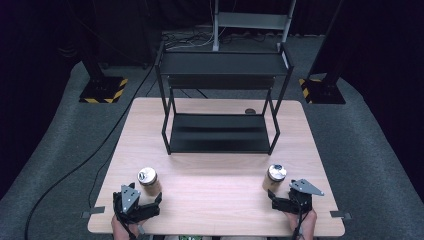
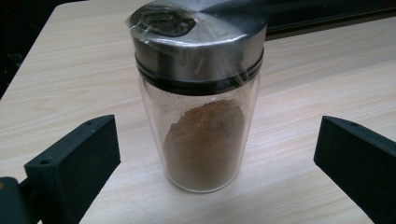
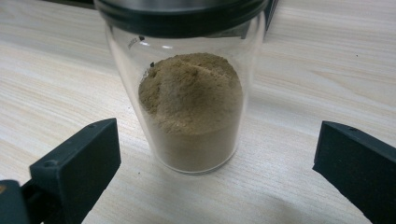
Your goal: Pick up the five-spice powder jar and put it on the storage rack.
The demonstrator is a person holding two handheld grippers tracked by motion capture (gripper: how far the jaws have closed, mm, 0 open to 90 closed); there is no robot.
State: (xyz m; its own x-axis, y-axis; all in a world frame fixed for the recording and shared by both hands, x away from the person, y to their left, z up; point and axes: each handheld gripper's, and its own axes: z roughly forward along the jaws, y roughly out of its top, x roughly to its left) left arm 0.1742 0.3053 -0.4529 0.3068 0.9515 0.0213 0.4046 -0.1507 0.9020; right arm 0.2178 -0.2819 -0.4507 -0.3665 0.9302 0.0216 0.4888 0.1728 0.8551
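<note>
Underneath everything lies a pale wood-grain table (image 1: 215, 170) with rounded corners, standing on grey carpet in a room whose far side falls into darkness. Two post bases marked with yellow-and-black hazard stripes (image 1: 102, 90) sit on the carpet beyond the table's far corners, and black cables (image 1: 75, 167) snake across the floor past its left edge. A black two-tier metal shelf rack (image 1: 220, 102) stands at the middle of the table's far edge, both tiers bare, and behind it rises a grey metal frame (image 1: 250, 22). Near the front left corner stands a glass jar of reddish-brown powder (image 2: 203, 107), upright, with a brushed steel lid wrapped in clear film; the left gripper (image 2: 215, 158) sits just in front of it, jaws spread wide and the jar between them but touching neither. Near the front right corner stands a second glass jar of tan powder (image 3: 189, 93), also upright with a dark-rimmed metal lid, and the right gripper (image 3: 215, 158) faces it the same way, jaws wide apart and clear of the glass. A person's hands come in at the table's front edge behind each gripper. Neither jar carries a readable label; a faint mark on the tan jar's glass is too small to read.
</note>
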